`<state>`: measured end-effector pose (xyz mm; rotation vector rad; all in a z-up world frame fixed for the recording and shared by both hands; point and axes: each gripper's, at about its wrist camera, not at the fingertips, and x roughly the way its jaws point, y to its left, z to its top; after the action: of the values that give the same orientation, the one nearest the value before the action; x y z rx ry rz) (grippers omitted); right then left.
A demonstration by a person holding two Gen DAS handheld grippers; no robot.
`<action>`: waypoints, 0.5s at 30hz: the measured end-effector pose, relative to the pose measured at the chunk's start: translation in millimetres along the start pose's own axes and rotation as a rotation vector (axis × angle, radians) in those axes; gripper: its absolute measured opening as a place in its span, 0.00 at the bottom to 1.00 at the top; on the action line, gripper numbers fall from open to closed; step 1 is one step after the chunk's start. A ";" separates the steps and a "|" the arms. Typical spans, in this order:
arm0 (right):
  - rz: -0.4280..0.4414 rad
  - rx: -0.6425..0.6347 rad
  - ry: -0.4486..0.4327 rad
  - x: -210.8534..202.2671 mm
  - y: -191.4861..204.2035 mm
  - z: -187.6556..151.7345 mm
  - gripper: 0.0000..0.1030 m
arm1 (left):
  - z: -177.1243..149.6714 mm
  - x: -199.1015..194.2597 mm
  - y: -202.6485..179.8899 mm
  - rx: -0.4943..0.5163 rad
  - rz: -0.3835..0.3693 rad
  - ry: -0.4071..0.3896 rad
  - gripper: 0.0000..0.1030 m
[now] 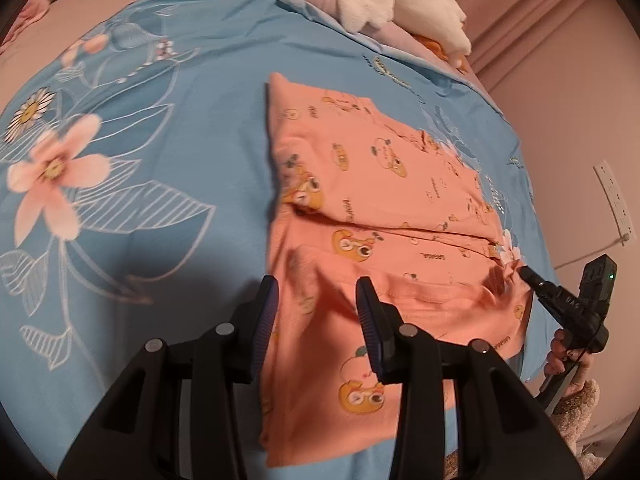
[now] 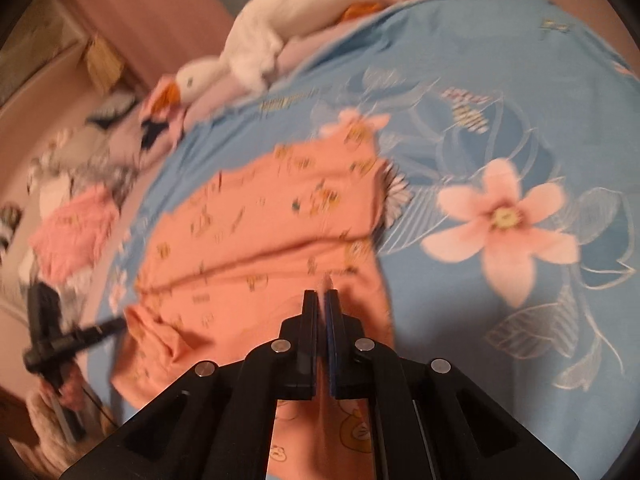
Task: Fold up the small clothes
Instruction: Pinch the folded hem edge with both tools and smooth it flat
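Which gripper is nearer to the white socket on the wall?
Right. The right gripper pinches a corner of the orange garment toward the white socket; the left gripper hovers over the opposite edge.

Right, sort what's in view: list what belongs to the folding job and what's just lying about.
Job in hand: orange printed garment; left gripper, open over it; right gripper, shut on its edge; blue floral bedcover beneath it.

Lying about: white goose plush toy; pink cloth heap off the bedcover; wall socket.
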<state>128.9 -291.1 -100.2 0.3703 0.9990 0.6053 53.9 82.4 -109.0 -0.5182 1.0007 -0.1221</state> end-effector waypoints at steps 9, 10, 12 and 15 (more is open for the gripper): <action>-0.039 0.082 -0.014 -5.1 -17.8 -8.0 0.05 | 2.7 18.0 -7.8 0.044 0.059 -0.007 0.06; -0.036 0.089 -0.017 -5.3 -18.2 -8.3 0.05 | 2.1 15.2 -8.2 0.040 0.073 -0.022 0.05; -0.026 0.097 -0.032 -8.9 -17.1 -7.9 0.05 | 0.9 3.7 -8.7 0.021 0.082 -0.066 0.05; -0.018 0.035 -0.069 -17.9 -3.9 -8.6 0.05 | -3.5 -17.5 -11.0 0.006 0.085 -0.129 0.05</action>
<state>115.5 -305.2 -94.8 0.4103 0.9470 0.5563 42.9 77.3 -91.8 -0.4716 0.8949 -0.0161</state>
